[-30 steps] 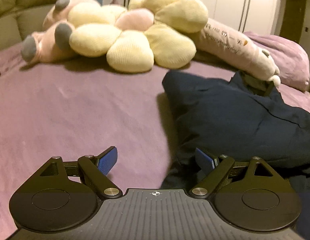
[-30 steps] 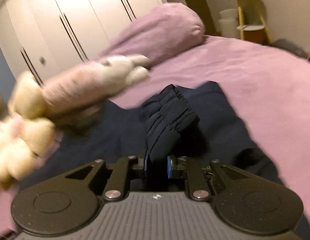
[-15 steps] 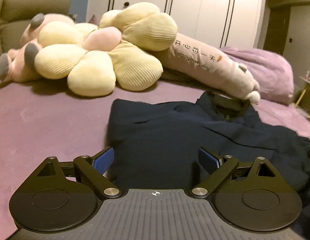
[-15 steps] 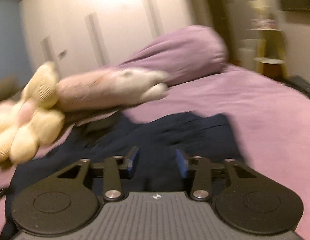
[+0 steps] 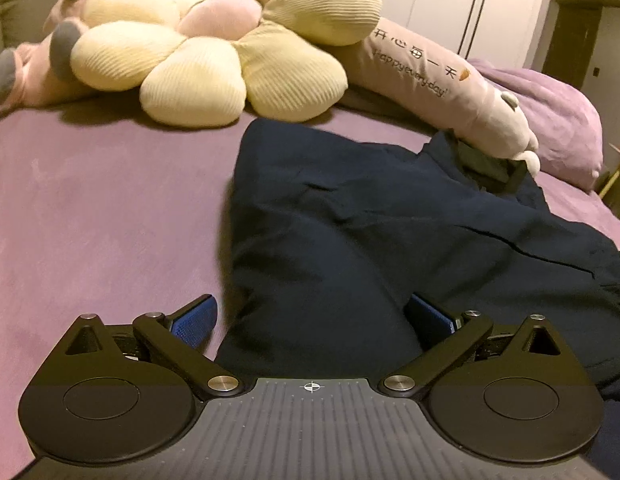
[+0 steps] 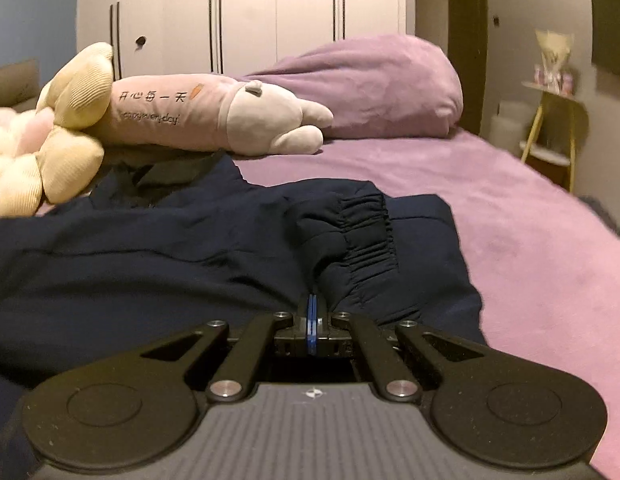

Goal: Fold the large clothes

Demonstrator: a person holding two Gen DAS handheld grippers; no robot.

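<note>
- We record a dark navy garment [image 5: 390, 240], rumpled, spread on the purple bed [image 5: 90, 208]; it fills the centre and right of the left wrist view and the left and centre of the right wrist view.
- The garment's gathered elastic cuff [image 6: 366, 232] sits at centre frame in the right wrist view, just above the fingers.
- Left gripper [image 5: 310, 316], bottom centre: its blue-padded fingers [image 5: 194, 320] have just been opening and stand spread wide. Navy cloth lies between them, and we see neither pad pressing on it. The left finger is over bare purple cover, the right one over the garment.
- Right gripper [image 6: 312, 308], bottom centre: its fingers have just been closing and are pressed together, blue pads meeting. We cannot tell whether any fabric is caught; the tips sit right at a fold of the garment.
- Yellow flower cushion with pink centre [image 5: 214, 52], upper left of the left wrist view.
- Long pink plush animal with printed lettering [image 6: 214, 112], upper left of the right wrist view, its end resting on the garment's far edge.
- Purple pillow [image 6: 374, 88], upper centre.
- White wardrobe doors [image 6: 246, 12], top.
- Small yellow-legged side table [image 6: 550, 120], right edge.
</note>
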